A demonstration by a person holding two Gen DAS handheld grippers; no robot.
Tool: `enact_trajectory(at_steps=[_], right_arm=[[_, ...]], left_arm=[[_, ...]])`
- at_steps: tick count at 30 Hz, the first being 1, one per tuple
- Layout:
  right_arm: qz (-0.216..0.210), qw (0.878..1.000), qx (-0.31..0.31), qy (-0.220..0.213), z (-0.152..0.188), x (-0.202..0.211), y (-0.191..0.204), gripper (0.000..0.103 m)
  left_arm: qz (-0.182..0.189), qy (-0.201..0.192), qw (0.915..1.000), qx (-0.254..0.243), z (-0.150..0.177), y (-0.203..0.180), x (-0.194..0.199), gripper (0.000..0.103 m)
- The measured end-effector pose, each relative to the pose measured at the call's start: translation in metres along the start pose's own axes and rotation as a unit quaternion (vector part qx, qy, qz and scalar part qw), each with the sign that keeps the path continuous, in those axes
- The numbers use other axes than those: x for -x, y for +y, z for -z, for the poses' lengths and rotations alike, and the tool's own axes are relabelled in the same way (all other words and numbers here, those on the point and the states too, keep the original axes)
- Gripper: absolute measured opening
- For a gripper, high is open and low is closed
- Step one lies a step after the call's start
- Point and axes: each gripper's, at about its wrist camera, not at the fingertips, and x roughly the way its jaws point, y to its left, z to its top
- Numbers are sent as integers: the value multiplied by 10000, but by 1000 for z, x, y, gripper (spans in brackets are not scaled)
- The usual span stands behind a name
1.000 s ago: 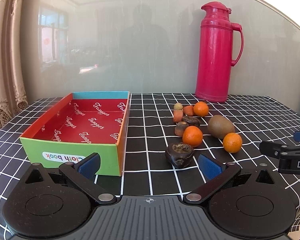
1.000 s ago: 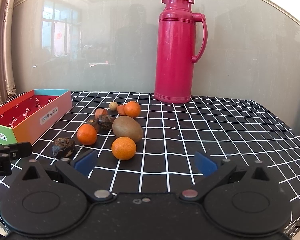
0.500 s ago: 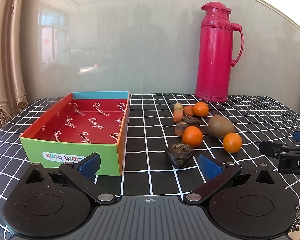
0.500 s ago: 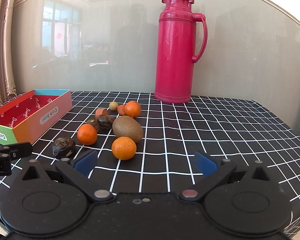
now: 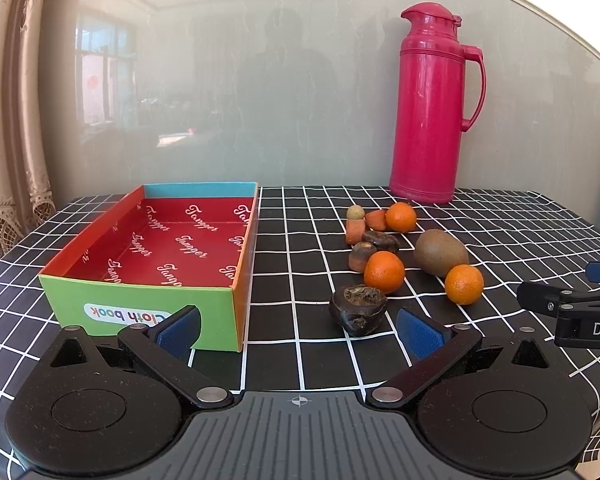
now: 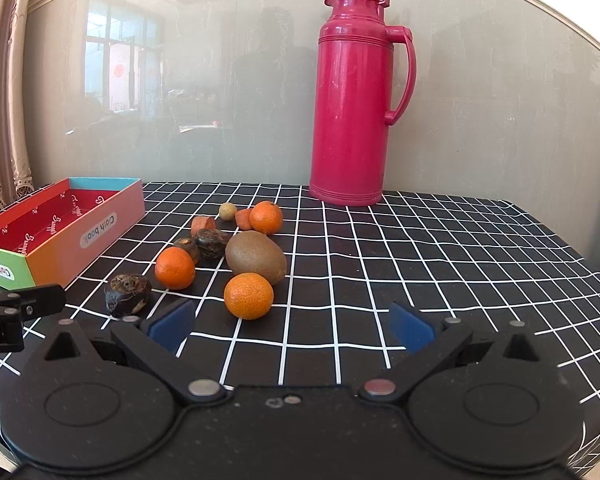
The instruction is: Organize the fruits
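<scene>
A colourful cardboard box [image 5: 140, 292] with a red inside stands open on the left, also seen as the box [image 6: 60, 236] in the right wrist view. Right of it lie loose fruits: a kiwi [image 5: 440, 253], three mandarins [image 5: 384, 272] [image 5: 463, 284] [image 5: 401, 217], dark water chestnuts [image 5: 358, 310] and small carrot pieces [image 5: 355, 230]. My left gripper [image 5: 298, 326] is open, low over the cloth, the nearest chestnut just ahead of its right finger. My right gripper [image 6: 290, 322] is open too, with a mandarin [image 6: 248, 295] and the kiwi [image 6: 256, 257] just beyond its fingers.
A tall pink thermos flask [image 5: 432, 104] stands at the back by the grey wall. The black checked tablecloth [image 6: 420, 264] stretches bare to the right. A curtain [image 5: 8, 120] hangs at the left. Each gripper shows at the other view's edge.
</scene>
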Motion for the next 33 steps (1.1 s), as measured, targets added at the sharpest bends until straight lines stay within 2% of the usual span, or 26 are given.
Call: enact_trajectory(at_steps=[22, 24, 27, 29, 33], right_arm=[[13, 10000, -36, -28, 0, 0, -1, 103], [58, 9999, -106, -82, -1, 2, -4, 103], [191, 9993, -284, -172, -1, 5, -12, 103], [325, 9985, -382, -236, -2, 7, -18, 103], [585, 9960, -600, -310, -6, 8, -31, 103]], left_arm=[[93, 87, 9999, 22, -1, -2, 0, 103], [107, 21, 9999, 27, -3, -4, 2, 103], [326, 12, 9995, -11, -5, -13, 1, 103], [293, 71, 9995, -97, -5, -23, -2, 103], [538, 68, 9984, -166, -9, -41, -9, 103]])
